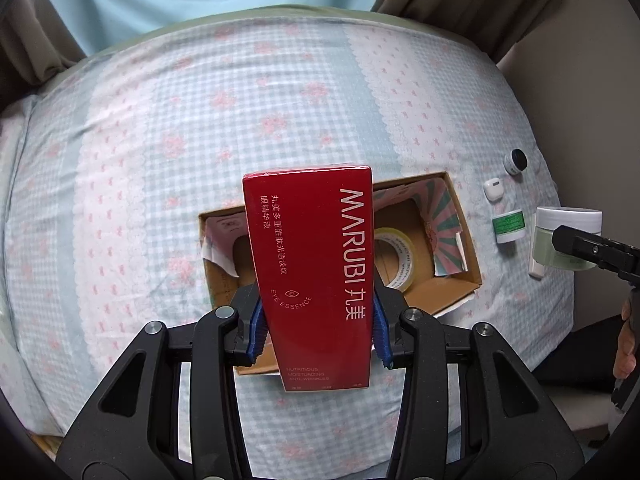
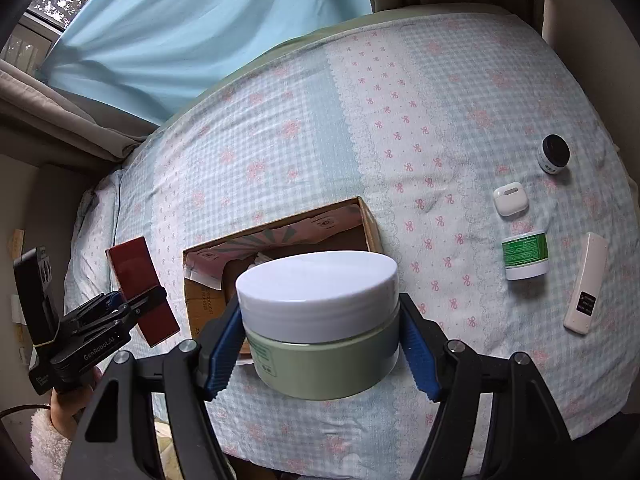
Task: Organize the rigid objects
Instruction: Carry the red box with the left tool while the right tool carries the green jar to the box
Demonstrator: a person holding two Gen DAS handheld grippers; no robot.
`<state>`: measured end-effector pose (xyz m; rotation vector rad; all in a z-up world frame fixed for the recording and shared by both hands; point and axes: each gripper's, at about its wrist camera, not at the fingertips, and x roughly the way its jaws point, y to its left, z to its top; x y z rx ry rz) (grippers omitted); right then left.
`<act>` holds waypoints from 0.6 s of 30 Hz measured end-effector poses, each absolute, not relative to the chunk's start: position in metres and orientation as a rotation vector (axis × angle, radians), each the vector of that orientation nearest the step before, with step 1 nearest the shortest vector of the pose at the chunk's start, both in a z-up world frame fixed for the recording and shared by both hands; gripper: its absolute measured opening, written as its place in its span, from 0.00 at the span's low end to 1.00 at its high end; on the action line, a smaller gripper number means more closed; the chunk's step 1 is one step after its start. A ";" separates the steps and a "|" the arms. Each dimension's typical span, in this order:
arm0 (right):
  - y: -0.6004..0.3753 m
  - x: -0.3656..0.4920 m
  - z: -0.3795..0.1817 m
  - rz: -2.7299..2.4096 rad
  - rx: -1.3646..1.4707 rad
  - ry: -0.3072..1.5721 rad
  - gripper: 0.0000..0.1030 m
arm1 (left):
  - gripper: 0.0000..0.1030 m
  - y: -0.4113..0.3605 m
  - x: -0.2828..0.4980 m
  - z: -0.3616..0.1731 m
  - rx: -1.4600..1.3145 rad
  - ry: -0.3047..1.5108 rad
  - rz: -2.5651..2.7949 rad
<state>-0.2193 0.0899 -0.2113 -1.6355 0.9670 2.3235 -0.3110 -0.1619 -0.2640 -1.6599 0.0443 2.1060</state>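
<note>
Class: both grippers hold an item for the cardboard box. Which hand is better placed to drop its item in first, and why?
Left. The left gripper holds the red carton directly above the cardboard box. The right gripper holds the green jar nearer the box's edge.

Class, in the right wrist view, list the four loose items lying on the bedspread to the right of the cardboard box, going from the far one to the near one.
Black-lidded small jar → white earbud case → green-labelled white jar → white remote control.

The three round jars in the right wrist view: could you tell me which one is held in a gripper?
The large pale-green jar with the white lid, clamped in the right gripper; the green-labelled jar and the black-lidded jar lie on the bedspread.
</note>
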 end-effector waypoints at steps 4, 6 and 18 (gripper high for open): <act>0.061 -0.228 -0.225 2.326 -1.658 0.959 0.65 | 0.37 -0.177 -0.311 -0.286 -1.649 0.065 2.117; 0.048 -0.235 -0.235 2.317 -1.691 0.939 0.65 | 0.37 -0.179 -0.312 -0.299 -1.657 0.053 2.106; 0.006 -0.272 -0.308 2.292 -1.876 0.693 0.65 | 0.37 -0.161 -0.291 -0.367 -1.618 0.176 2.068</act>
